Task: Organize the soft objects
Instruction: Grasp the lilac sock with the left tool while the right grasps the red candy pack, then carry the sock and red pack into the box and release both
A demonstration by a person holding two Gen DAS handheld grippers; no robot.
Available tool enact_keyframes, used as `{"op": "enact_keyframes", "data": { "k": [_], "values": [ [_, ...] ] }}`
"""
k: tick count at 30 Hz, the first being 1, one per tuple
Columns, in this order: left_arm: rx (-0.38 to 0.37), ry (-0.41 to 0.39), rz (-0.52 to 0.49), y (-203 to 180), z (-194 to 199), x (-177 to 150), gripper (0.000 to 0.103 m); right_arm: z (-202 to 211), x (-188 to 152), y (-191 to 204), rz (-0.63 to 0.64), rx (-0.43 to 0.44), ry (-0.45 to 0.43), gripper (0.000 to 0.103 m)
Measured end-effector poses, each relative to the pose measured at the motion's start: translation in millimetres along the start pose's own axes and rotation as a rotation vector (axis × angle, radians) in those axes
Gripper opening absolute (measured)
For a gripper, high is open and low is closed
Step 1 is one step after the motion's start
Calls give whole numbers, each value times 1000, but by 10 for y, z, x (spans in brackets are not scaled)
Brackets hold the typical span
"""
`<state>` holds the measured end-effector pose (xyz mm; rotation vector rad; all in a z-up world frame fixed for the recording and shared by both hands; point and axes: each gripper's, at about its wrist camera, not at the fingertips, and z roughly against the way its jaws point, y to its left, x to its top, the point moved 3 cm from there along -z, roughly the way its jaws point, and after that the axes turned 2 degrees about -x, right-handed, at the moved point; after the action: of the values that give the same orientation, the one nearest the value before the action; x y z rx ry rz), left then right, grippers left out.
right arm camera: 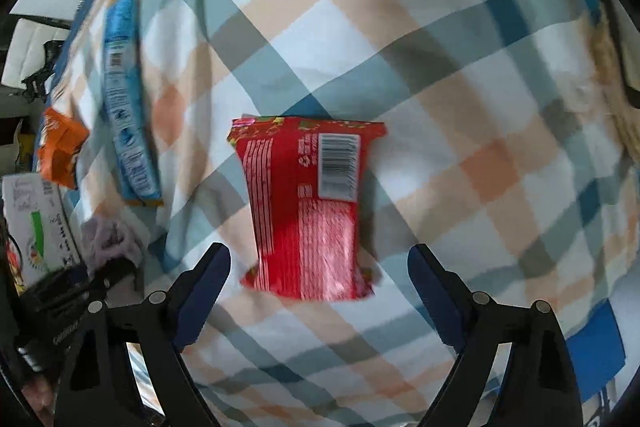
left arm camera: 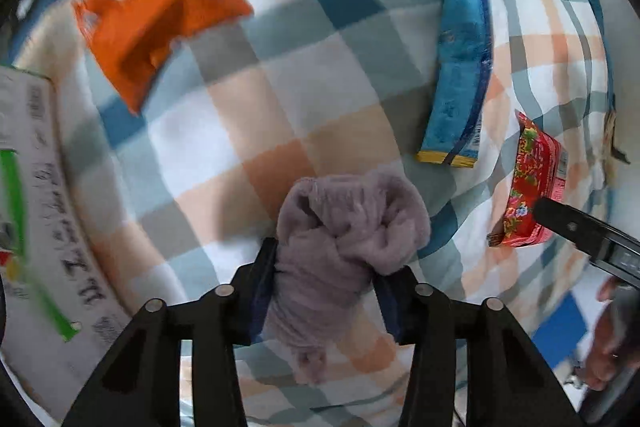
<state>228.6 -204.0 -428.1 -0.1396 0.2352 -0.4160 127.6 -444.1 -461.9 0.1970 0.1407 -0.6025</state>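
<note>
My left gripper (left arm camera: pixel 324 259) is shut on a fluffy lilac cloth (left arm camera: pixel 344 239) and holds it above the checked blanket (left arm camera: pixel 280 79). The cloth (right arm camera: pixel 110 235) also shows at the left of the right wrist view, with the left gripper below it. My right gripper (right arm camera: pixel 320 259) is open over a red packet (right arm camera: pixel 308 207) that lies flat between its fingers, barcode side up. The red packet (left arm camera: pixel 528 183) lies at the right in the left wrist view, with a right finger's tip (left arm camera: pixel 560 219) at its edge.
An orange packet (left arm camera: pixel 156 15) lies at the far left and a long blue packet (left arm camera: pixel 460 47) at the upper right. A white printed box (left arm camera: pixel 36 187) stands at the left edge. The blanket's blue edge (right arm camera: pixel 596 339) runs at the lower right.
</note>
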Motion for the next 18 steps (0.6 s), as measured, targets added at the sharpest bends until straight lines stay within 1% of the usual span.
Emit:
{"op": "enact_keyframes", "data": {
  "k": [1,5,7,9,12,13,15,16,17,18],
  "values": [
    [-3,5,-5,5,-24,5,48,-44,20,10,-4,-13,10,92],
    [40,12,-32,-14,-76,31,50,-182,77,71,-10,-28,38,92],
    [71,11,-59,-80,-83,53,50,-186,99,109,-1,-48,30,92],
    [96,9,-77,-109,-84,57,50,-191,127,151,5,-49,32,92],
    [112,1,-81,-220,-105,71,48,-205,143,209,10,-76,43,92],
    [116,-1,-84,-261,-119,57,42,-202,173,245,13,-85,45,90],
    [115,-9,-74,-356,-113,42,38,-203,228,268,20,-117,41,83],
    [115,-13,-71,-480,-115,38,36,-194,228,279,22,-133,36,75],
    [116,-20,-68,-496,-91,31,35,-166,233,289,24,-153,26,66],
    [116,-25,-64,-501,-72,16,34,-146,233,290,21,-163,19,63]
  ]
}}
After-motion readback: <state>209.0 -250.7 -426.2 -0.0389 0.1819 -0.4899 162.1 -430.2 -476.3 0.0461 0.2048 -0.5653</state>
